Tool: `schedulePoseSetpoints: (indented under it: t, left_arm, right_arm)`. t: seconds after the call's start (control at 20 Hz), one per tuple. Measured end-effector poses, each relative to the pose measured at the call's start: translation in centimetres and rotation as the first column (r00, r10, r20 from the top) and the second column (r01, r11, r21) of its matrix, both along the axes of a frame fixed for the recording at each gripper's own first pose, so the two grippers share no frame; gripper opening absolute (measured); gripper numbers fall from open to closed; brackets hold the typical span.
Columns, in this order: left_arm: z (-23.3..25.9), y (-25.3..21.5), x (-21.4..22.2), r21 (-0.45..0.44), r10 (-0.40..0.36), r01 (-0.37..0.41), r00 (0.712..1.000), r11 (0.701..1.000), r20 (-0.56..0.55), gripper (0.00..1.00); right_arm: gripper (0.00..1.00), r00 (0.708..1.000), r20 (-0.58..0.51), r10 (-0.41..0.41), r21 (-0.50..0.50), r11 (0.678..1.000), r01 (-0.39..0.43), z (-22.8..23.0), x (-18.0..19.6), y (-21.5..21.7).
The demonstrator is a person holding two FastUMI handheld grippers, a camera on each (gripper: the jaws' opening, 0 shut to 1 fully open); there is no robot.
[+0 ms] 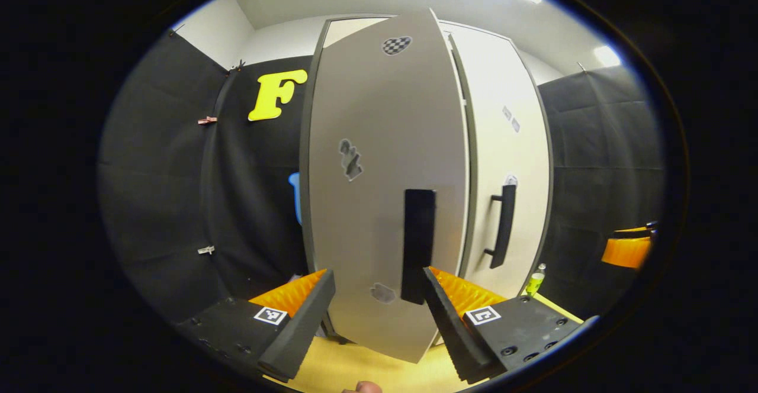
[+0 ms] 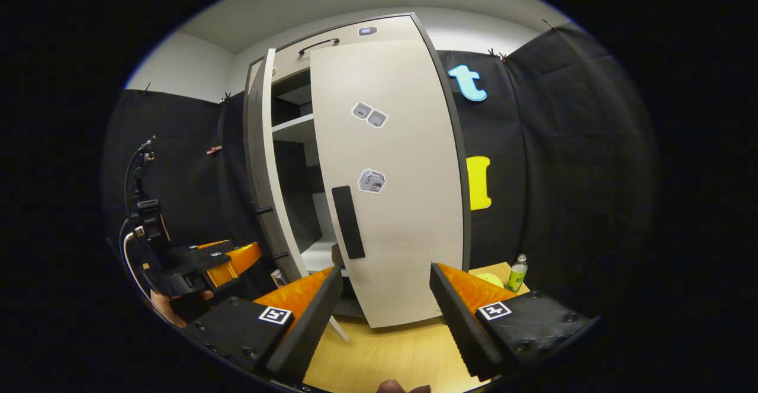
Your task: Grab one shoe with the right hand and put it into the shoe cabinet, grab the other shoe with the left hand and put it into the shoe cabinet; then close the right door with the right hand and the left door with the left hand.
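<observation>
Both grippers [image 1: 379, 316] [image 2: 385, 316] open, facing cabinet [image 2: 408, 215]

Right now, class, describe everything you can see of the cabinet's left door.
The left door is a tall, smooth, pale grey panel, laminate by its look. A dark vertical bar handle sits low near its free edge, and a few small stickers dot its face. It stands ajar, swung partway out, so shelves show behind it in the right gripper view. The left hand-held gripper is open before the handle; nothing visibly touches the door.

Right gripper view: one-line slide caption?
Open right tongs face the shoe cabinet's right door, nearly closed; left door still ajar.
</observation>
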State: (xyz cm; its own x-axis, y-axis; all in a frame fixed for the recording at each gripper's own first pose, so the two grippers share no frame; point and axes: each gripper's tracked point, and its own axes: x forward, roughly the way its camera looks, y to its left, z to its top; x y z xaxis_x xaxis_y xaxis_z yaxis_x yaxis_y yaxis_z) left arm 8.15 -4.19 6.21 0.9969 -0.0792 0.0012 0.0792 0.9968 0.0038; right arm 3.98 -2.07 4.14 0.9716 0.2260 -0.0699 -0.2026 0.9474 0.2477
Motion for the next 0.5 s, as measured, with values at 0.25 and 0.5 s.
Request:
schedulePoseSetpoints:
  t: [0.25, 0.5]
  left_arm:
    - [0.0, -0.6, -2.1, -0.027, -0.011, 0.011, 1.000, 1.000, 0.010, 0.94]
    - [0.1, 0.3, -4.1, -0.062, 0.002, 0.000, 1.000, 0.998, 0.021, 0.94]
  right_arm:
    - [0.98, 0.999, 0.032, -0.009, -0.026, 1.000, 0.010, 0.2, 0.0, 0.0]
    - [0.98, 0.998, 0.055, -0.019, -0.053, 0.998, 0.022, 0.3, -0.4, 0.3]
